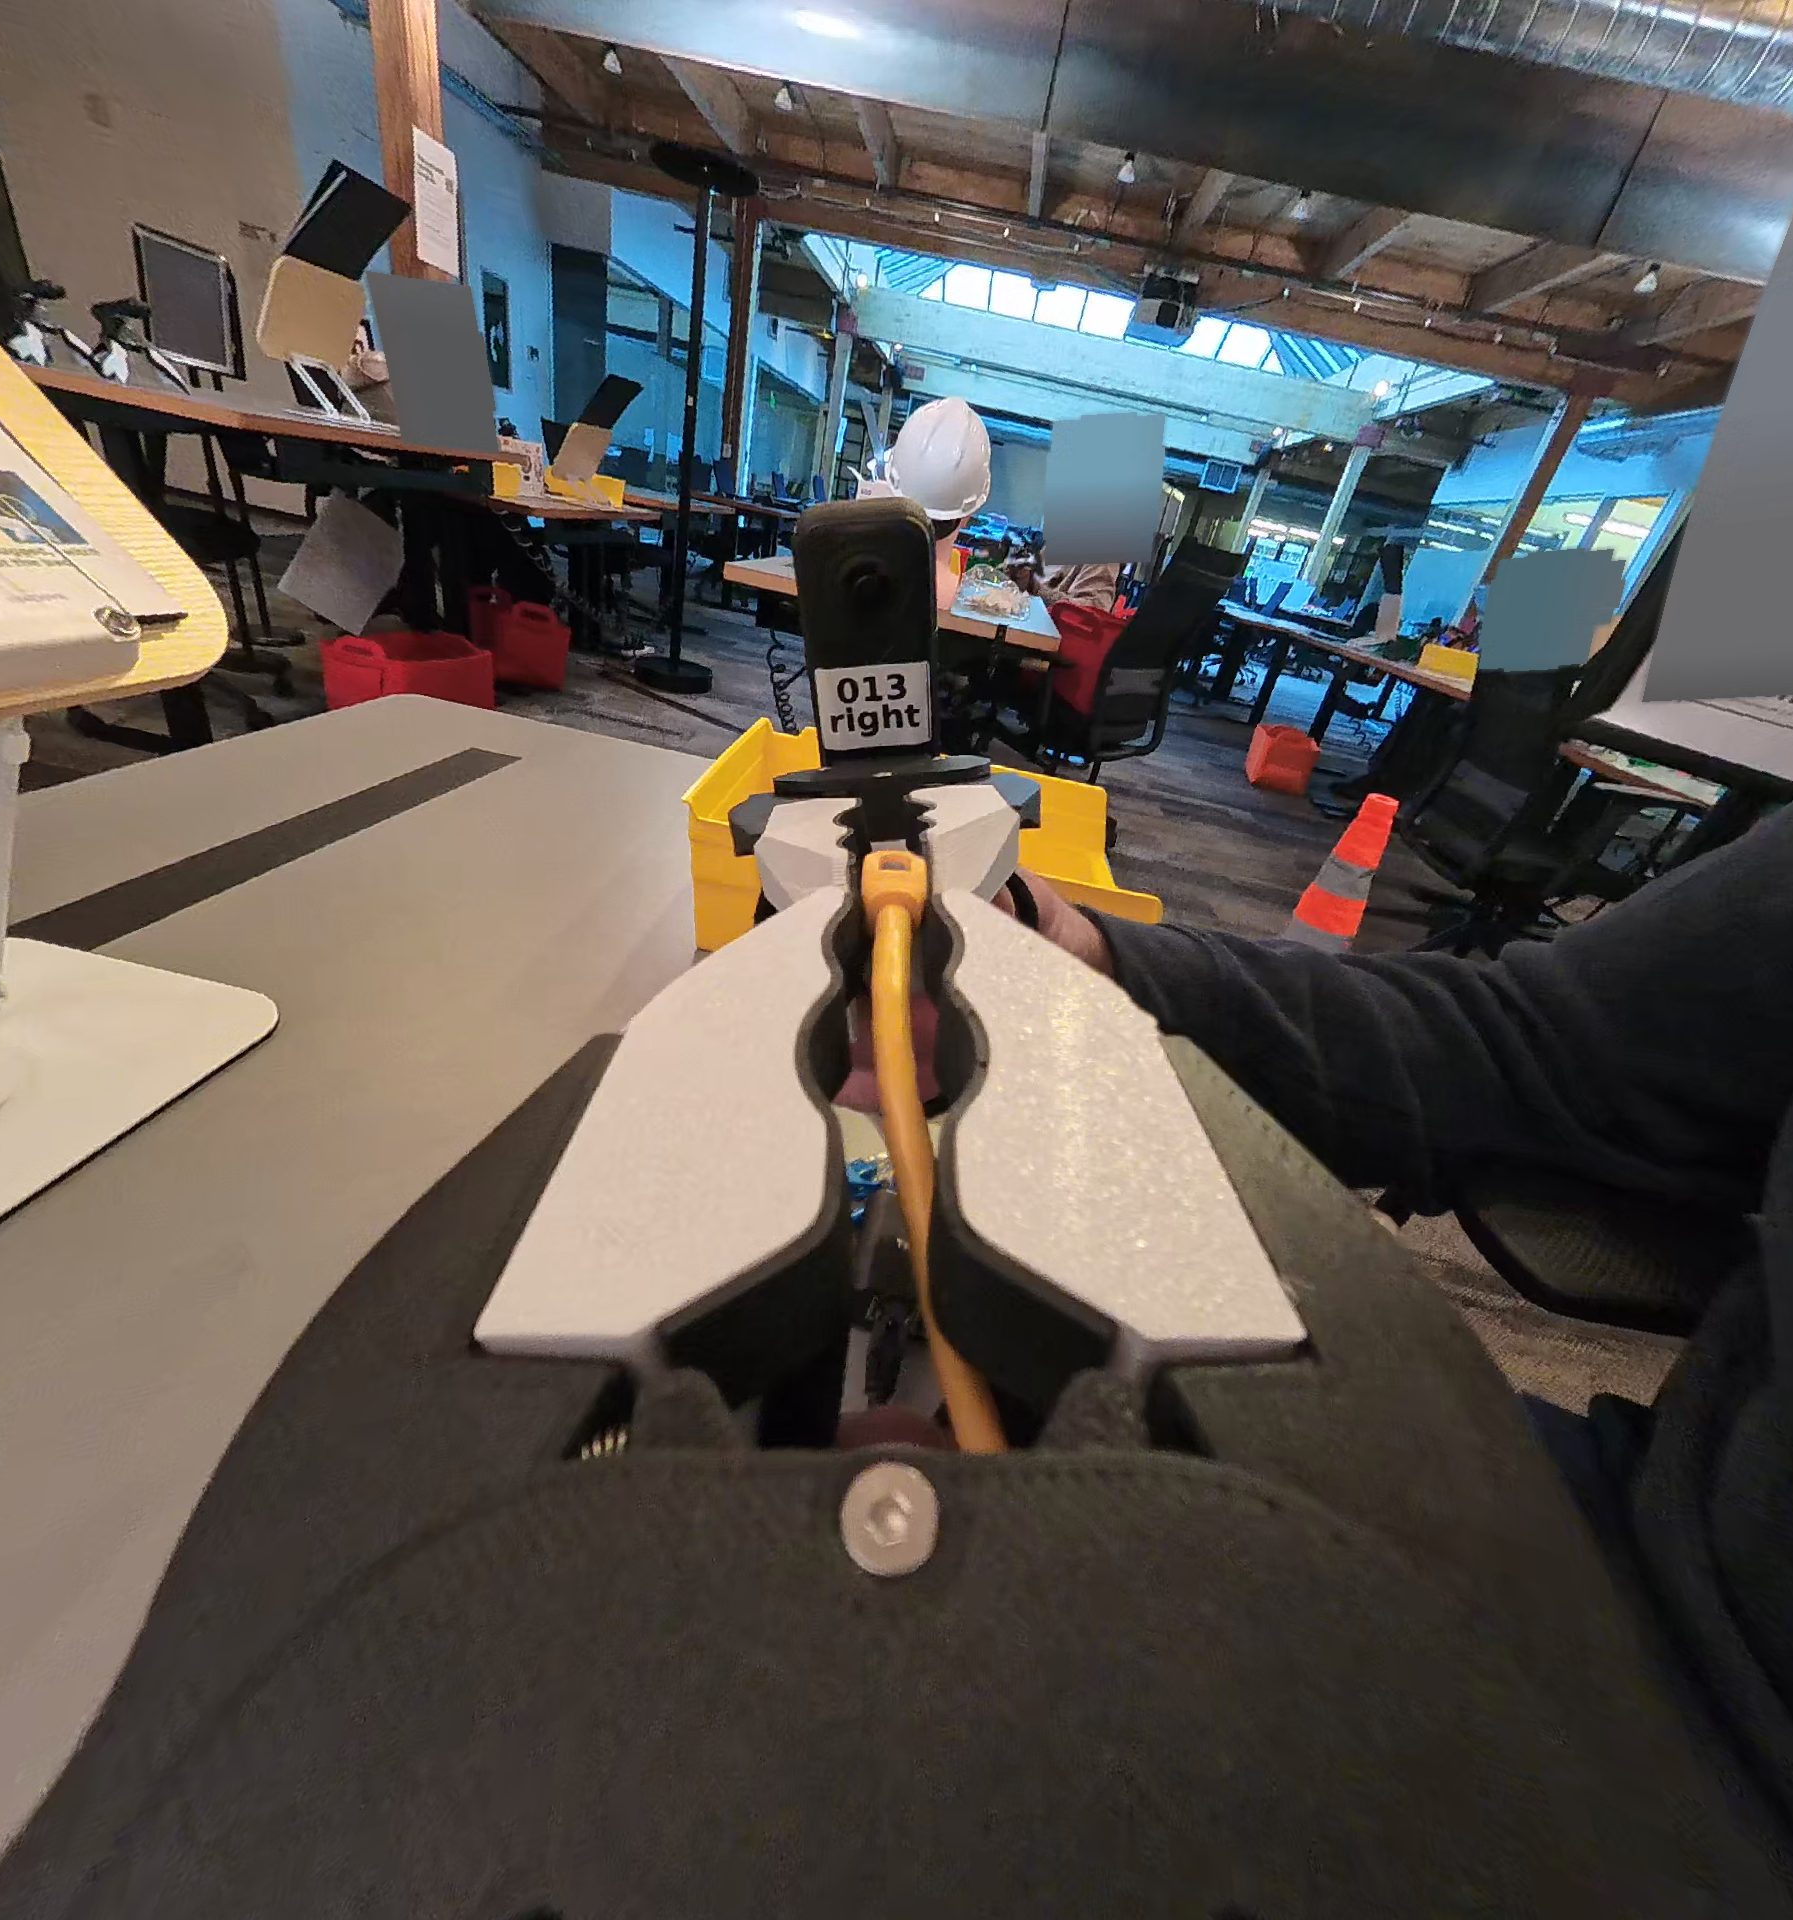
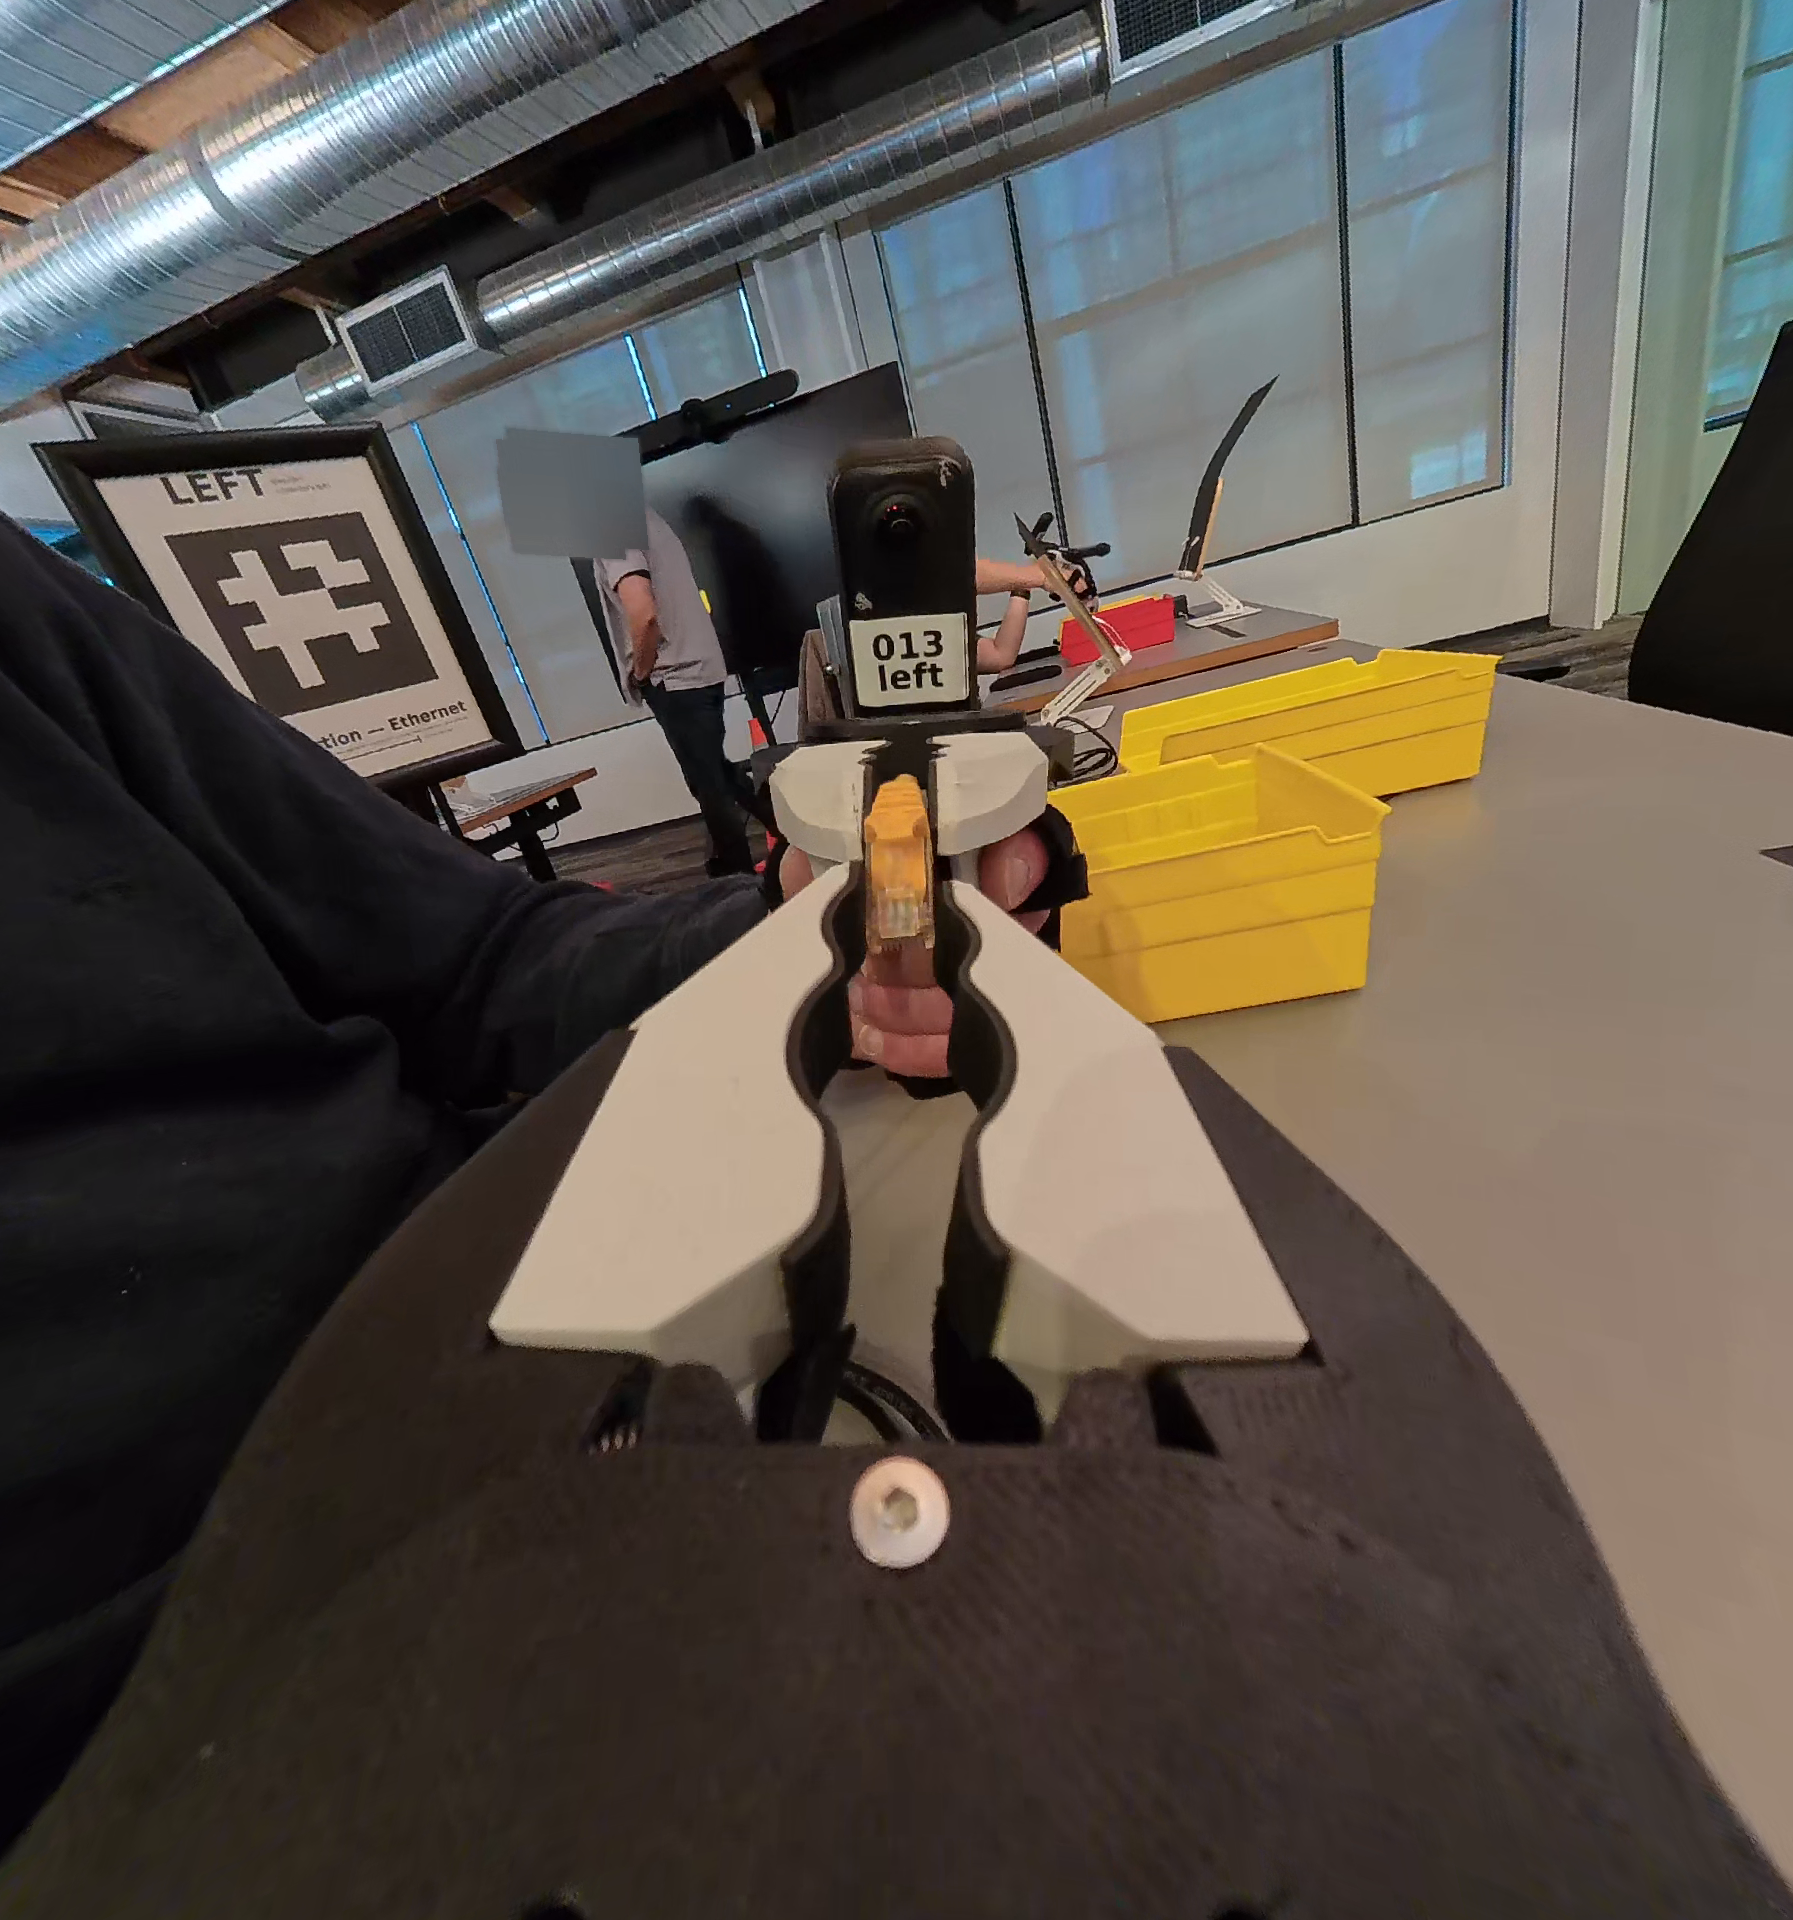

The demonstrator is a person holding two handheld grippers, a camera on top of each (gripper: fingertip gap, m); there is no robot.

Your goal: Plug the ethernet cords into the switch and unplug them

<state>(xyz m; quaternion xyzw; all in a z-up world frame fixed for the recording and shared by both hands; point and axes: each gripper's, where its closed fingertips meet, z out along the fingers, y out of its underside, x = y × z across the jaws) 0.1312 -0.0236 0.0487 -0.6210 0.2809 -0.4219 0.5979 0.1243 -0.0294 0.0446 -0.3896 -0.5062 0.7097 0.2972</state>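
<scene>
Left wrist view: your left gripper (image 1: 892, 914) is clamped on the orange ethernet cord (image 1: 897, 1091); your right gripper (image 2: 897, 914) pinches its plug (image 2: 897, 873).

My left claw (image 1: 894, 914) has matt white printed-plastic fingers (image 1: 705, 1132) that sparkle faintly, set in a rough, layered black plastic body around a shiny metal screw (image 1: 889, 1519), low at frame centre. Between them runs the smooth, rubbery orange ethernet cord (image 1: 897, 1091), its clear glossy plastic plug (image 2: 897, 904) showing mid-frame in the right view. Behind lie glossy yellow plastic bins (image 2: 1224, 894) on a smooth matt grey tabletop (image 2: 1557, 1143).
</scene>
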